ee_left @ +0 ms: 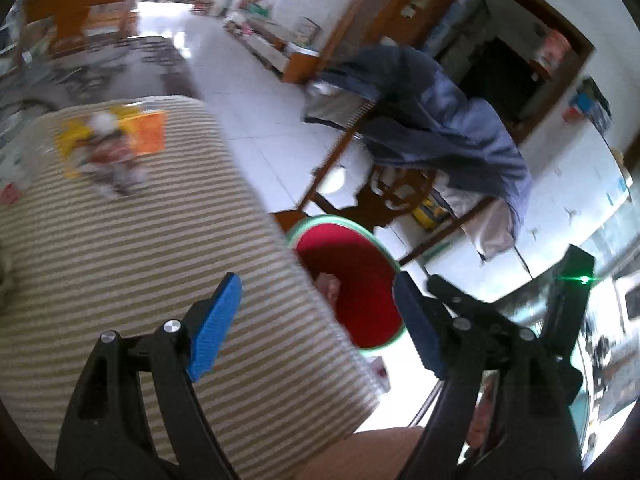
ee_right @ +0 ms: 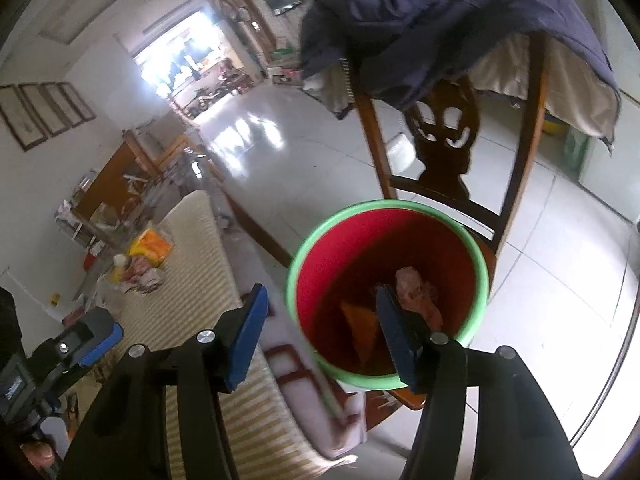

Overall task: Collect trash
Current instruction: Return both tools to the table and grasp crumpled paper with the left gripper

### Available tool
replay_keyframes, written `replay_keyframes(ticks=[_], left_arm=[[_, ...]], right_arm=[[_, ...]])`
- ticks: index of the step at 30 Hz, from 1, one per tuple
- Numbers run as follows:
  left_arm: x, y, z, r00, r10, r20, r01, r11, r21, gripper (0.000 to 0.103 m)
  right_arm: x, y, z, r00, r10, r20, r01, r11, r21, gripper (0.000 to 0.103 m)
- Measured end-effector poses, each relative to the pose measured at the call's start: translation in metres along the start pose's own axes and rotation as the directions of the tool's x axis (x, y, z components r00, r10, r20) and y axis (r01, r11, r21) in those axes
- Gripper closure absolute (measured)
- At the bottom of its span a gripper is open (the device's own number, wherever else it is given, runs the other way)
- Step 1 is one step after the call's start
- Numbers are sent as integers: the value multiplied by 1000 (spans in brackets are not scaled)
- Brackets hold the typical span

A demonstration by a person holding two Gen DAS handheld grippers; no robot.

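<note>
A red bucket with a green rim stands on a wooden chair beside the striped table; it also shows in the left wrist view. Inside lie a pinkish crumpled wrapper and an orange wrapper. More trash, yellow and orange packets with a white lump, lies blurred on the far side of the striped tablecloth; it also shows in the right wrist view. My left gripper is open and empty over the table edge. My right gripper is open and empty at the bucket's rim.
A wooden chair draped with a blue jacket stands behind the bucket. White tiled floor stretches beyond. Wooden cabinets and clutter line the far wall.
</note>
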State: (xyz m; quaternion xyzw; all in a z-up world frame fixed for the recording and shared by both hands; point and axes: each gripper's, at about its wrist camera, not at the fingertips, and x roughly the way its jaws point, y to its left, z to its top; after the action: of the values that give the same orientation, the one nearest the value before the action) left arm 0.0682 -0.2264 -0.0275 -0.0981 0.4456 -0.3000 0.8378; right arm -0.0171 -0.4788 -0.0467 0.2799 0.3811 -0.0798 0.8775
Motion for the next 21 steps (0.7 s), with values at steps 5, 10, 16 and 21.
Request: replay_keyframes(ticks=[5, 10, 16, 21], left_arm=[[-43, 48, -7, 986, 148, 74, -143, 987, -70, 27], [-89, 108, -15, 933, 338, 126, -322, 938, -131, 24], [-118, 179, -25, 893, 442, 89, -411, 879, -244, 18], [-95, 210, -19, 897, 442, 22, -418, 863, -283, 18]], right_arm=[[-4, 44, -7, 993, 113, -28, -114, 992, -47, 41], [5, 108, -35, 963, 244, -116, -261, 951, -166, 36], [19, 150, -57, 964, 190, -189, -244, 912, -330, 35], [24, 140, -57, 962, 184, -201, -236, 933, -273, 35]])
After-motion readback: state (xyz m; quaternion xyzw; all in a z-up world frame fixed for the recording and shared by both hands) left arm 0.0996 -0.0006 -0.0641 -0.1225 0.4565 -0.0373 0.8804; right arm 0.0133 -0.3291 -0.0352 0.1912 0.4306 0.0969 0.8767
